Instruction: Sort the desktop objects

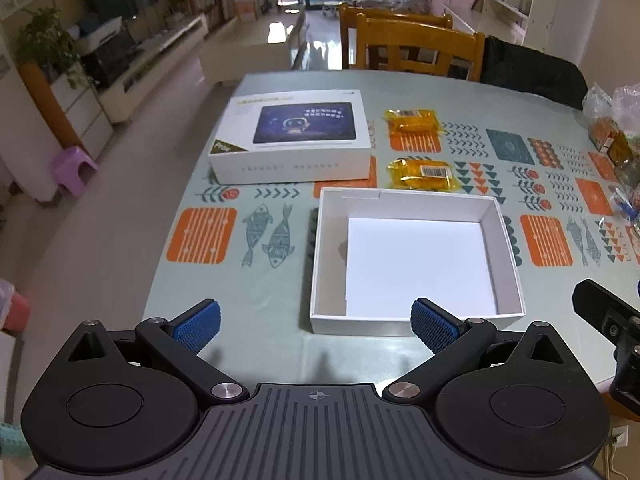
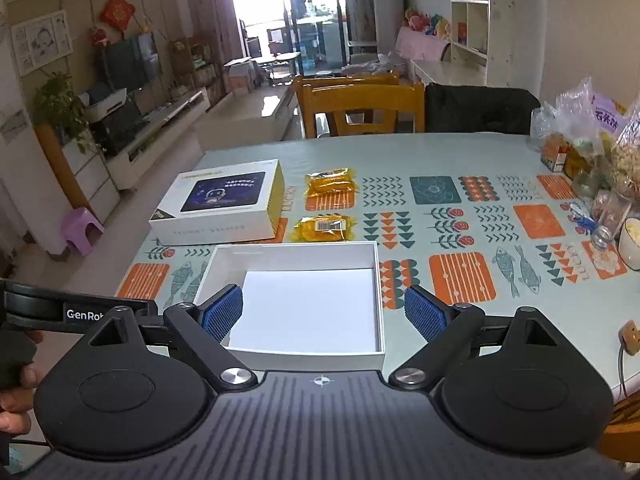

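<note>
An open white box (image 1: pixel 416 260) (image 2: pixel 300 300) sits empty near the table's front edge. Behind it lie two yellow snack packets, the nearer (image 1: pixel 425 174) (image 2: pixel 324 227) and the farther (image 1: pixel 412 120) (image 2: pixel 330 180). A white tablet box lid (image 1: pixel 292 136) (image 2: pixel 220 204) rests to their left. My left gripper (image 1: pixel 316 326) hovers open just in front of the white box, holding nothing. My right gripper (image 2: pixel 323 314) is open above the box's near part, also holding nothing. The left gripper's body (image 2: pixel 72 312) and a hand show at the left edge of the right wrist view.
Plastic bags of snacks (image 2: pixel 588 140) (image 1: pixel 616 128), a jar and a bowl (image 2: pixel 632 244) crowd the table's right side. Wooden chairs (image 1: pixel 416 48) (image 2: pixel 360 108) and a black chair back (image 2: pixel 480 108) stand at the far edge. The patterned tablecloth (image 2: pixel 460 280) covers the table.
</note>
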Tool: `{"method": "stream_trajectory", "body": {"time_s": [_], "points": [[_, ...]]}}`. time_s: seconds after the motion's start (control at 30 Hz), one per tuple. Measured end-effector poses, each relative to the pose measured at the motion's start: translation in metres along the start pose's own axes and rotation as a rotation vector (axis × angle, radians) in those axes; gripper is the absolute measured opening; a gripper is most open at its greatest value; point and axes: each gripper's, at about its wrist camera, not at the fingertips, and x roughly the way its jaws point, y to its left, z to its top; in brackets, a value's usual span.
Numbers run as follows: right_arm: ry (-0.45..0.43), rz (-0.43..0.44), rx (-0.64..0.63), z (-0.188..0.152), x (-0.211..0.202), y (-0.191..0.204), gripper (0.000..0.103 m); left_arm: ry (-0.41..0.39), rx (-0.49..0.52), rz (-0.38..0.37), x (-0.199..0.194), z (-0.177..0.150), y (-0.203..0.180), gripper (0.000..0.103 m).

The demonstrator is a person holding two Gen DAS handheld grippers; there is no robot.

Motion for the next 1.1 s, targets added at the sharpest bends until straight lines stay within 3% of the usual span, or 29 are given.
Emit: {"method": "stream_trajectory", "body": {"time_s": [1.1], "points": [[0.102,0.079,0.133,-0.003,0.011,-0.018,0.103,0.018,-0.007,0.022,-0.004,-0.001,-0.005,0.103]]}}
